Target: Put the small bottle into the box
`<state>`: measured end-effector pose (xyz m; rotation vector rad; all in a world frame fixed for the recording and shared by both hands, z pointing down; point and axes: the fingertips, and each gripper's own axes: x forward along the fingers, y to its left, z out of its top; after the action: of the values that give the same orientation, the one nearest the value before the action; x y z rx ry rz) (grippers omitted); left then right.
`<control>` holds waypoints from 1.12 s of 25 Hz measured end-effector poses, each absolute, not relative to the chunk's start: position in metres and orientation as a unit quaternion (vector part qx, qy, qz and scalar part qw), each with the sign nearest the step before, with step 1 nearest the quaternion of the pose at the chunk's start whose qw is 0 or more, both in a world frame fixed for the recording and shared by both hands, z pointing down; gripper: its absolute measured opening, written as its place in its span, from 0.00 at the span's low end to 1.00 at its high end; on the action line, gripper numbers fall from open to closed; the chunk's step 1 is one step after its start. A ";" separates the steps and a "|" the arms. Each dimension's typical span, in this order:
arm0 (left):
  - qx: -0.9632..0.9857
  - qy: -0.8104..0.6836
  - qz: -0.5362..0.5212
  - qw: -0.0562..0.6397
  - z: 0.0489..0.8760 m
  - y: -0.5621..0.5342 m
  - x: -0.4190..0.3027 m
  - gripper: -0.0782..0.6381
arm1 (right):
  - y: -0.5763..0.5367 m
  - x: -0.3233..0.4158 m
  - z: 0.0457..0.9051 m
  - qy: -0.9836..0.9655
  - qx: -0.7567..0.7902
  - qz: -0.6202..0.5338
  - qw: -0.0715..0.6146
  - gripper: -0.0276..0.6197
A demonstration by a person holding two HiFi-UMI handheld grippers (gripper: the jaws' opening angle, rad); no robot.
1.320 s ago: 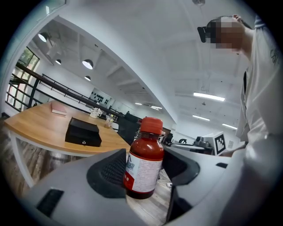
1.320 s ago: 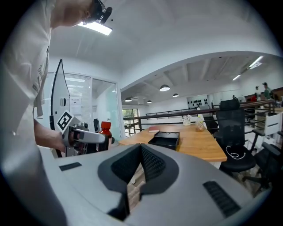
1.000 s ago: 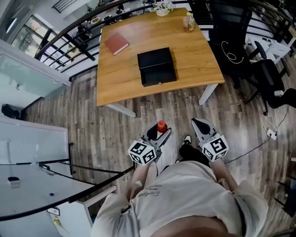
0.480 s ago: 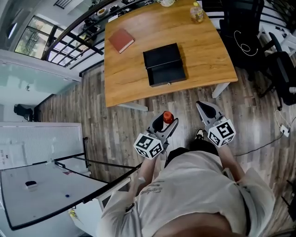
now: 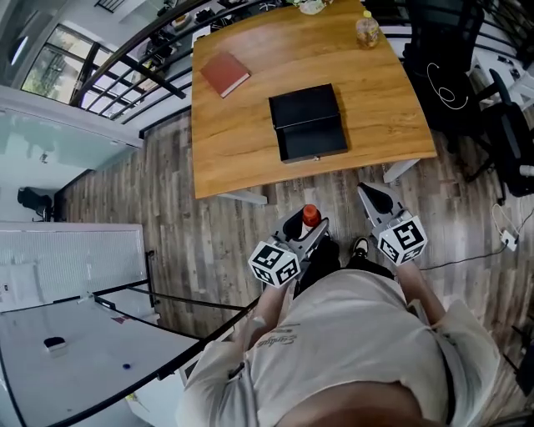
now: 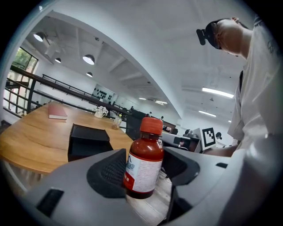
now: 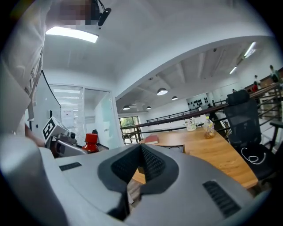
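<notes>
**Bottle Held Short of the Box**

The left hand-held gripper (image 5: 305, 229) clenched the small bottle (image 6: 143, 163) upright between its jaws, over the wooden floor (image 5: 167, 217) near the counter (image 5: 242, 133). The black box (image 5: 307, 123) sat on that counter. The right hand-held gripper (image 5: 373, 196) was clenched on nothing.

Head view: the bottle (image 5: 311, 215) shows only its red cap at lower centre. Its body is hidden between the jaws of the left gripper (image 5: 307, 229). The table (image 5: 250, 150) is cut off by the top edge, as are the flowers (image 5: 310, 5) on it.

Left gripper view: the bottle's label print is too small to read. The lower part of the box (image 6: 88, 140) is hidden behind the jaw.

Right gripper view: the box shows only as a sliver above the right gripper (image 7: 140, 152). The bottle's body at centre left is hidden behind the left gripper.
</notes>
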<state>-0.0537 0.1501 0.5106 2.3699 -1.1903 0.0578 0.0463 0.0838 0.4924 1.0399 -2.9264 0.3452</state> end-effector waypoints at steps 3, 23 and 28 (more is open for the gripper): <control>0.880 -0.413 0.010 0.235 0.502 0.136 -0.062 0.46 | 0.078 0.031 0.479 -0.937 0.335 0.097 0.011 0.03; 0.880 -0.386 -0.058 0.272 0.502 0.047 -0.173 0.46 | 0.049 -0.028 0.471 -0.917 0.385 0.078 0.070 0.04; 0.876 -0.384 -0.047 0.288 0.520 0.031 -0.173 0.46 | 0.032 -0.031 0.478 -0.915 0.386 0.087 0.073 0.04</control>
<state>-0.1729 0.0309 0.5201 2.3387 -1.0257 -0.1266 -0.0313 0.0317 0.4775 1.1602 -2.7488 0.2607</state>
